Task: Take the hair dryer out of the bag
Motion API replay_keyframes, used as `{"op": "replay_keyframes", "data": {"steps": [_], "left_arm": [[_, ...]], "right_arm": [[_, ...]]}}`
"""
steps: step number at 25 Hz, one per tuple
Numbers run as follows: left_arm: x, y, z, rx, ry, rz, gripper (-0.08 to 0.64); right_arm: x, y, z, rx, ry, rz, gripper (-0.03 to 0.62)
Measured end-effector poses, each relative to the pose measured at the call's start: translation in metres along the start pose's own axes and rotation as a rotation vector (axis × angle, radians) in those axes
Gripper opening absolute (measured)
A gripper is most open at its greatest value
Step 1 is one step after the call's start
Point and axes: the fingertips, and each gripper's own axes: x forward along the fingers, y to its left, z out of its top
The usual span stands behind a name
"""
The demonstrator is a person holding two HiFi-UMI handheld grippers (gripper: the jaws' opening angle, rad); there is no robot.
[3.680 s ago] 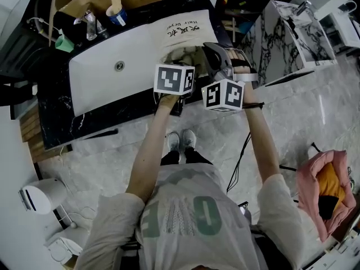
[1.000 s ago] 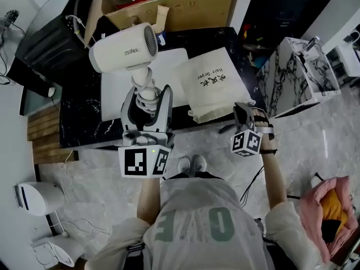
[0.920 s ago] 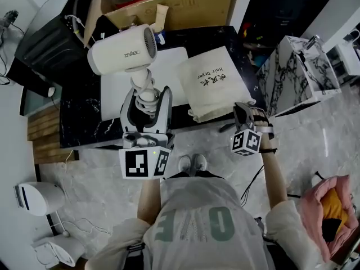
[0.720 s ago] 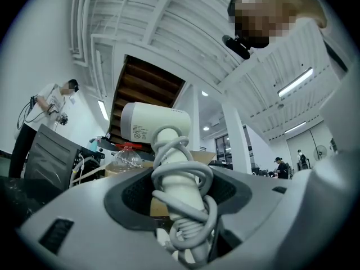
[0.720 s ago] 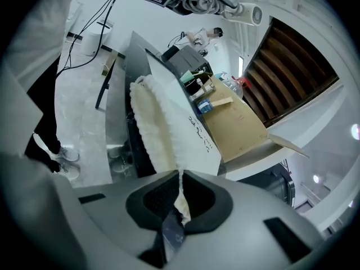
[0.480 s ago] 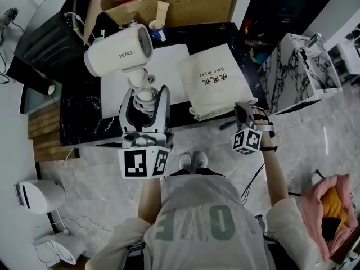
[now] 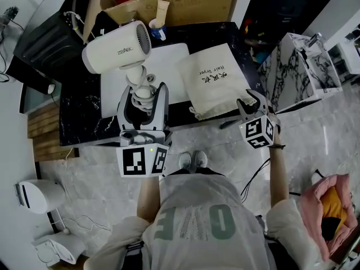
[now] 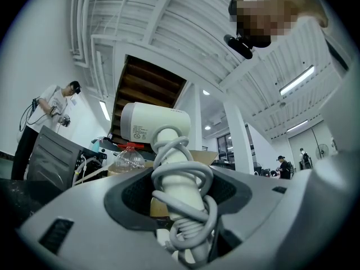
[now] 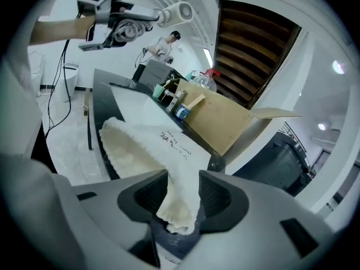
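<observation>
Cream plastic hair dryer (image 7: 115,48), cord wound round its handle, is out of the bag, held high over the dark marble table (image 7: 84,117) by the left gripper (image 7: 145,89), clamped on the handle. The right gripper (image 7: 250,101) has just been opening; a corner of the flat cream cloth bag (image 7: 214,80) hangs loose between its jaws at the table's front edge. Extraction looks done; only releasing the bag remains.

Cardboard box (image 7: 191,7): cut off by the head view's top edge. Hair dryer (image 8: 154,129): label print too small to be read; handle's lower end concealed within the left tongs (image 8: 181,194).
</observation>
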Motion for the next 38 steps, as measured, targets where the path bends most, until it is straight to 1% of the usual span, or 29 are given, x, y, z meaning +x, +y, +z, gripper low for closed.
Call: {"op": "replay_keyframes", "data": {"steps": [3, 5, 7, 9, 13, 15, 17, 19, 20, 21, 22, 25, 28, 32, 38], "left_arm": [[0.001, 0.001, 0.003, -0.002, -0.005, -0.001, 0.281], [0.001, 0.001, 0.004, -0.001, -0.005, 0.000, 0.281], [0.001, 0.002, 0.005, -0.001, -0.007, 0.000, 0.281], [0.001, 0.003, 0.007, 0.001, -0.012, 0.002, 0.281], [-0.001, 0.005, 0.011, 0.010, -0.026, 0.009, 0.281], [-0.002, 0.004, 0.013, 0.018, -0.033, 0.014, 0.282], [-0.003, 0.003, 0.013, 0.023, -0.036, 0.018, 0.281], [-0.003, 0.000, 0.012, 0.028, -0.032, 0.018, 0.281], [-0.005, -0.001, 0.012, 0.030, -0.029, 0.017, 0.281], [-0.006, -0.002, 0.011, 0.032, -0.027, 0.016, 0.281], [-0.008, -0.004, 0.010, 0.033, -0.026, 0.015, 0.281], [-0.014, -0.007, 0.003, 0.030, -0.014, 0.011, 0.281], [-0.019, -0.008, -0.005, 0.024, 0.007, 0.012, 0.281], [-0.021, -0.006, -0.012, 0.002, 0.024, 0.017, 0.281], [-0.024, -0.003, -0.012, 0.006, 0.026, 0.026, 0.281]], "right_arm": [[-0.010, -0.019, 0.020, 0.021, -0.035, -0.009, 0.194], [-0.017, -0.027, 0.033, 0.022, -0.052, 0.009, 0.245], [-0.026, -0.038, 0.046, 0.044, -0.091, 0.012, 0.256], [-0.038, -0.054, 0.065, 0.087, -0.161, -0.029, 0.256], [-0.063, -0.082, 0.111, 0.169, -0.327, -0.176, 0.255], [-0.071, -0.086, 0.131, 0.273, -0.419, -0.247, 0.255], [-0.077, -0.084, 0.146, 0.422, -0.514, -0.290, 0.242], [-0.081, -0.075, 0.159, 0.565, -0.599, -0.296, 0.180], [-0.084, -0.069, 0.165, 0.616, -0.633, -0.293, 0.142], [-0.086, -0.062, 0.171, 0.648, -0.660, -0.288, 0.099], [-0.088, -0.055, 0.176, 0.666, -0.679, -0.283, 0.082], [-0.088, -0.035, 0.188, 0.673, -0.699, -0.267, 0.055], [-0.086, -0.019, 0.198, 0.626, -0.689, -0.250, 0.038], [-0.082, -0.007, 0.202, 0.610, -0.680, -0.219, 0.037], [-0.079, -0.001, 0.201, 0.608, -0.669, -0.194, 0.037]]}}
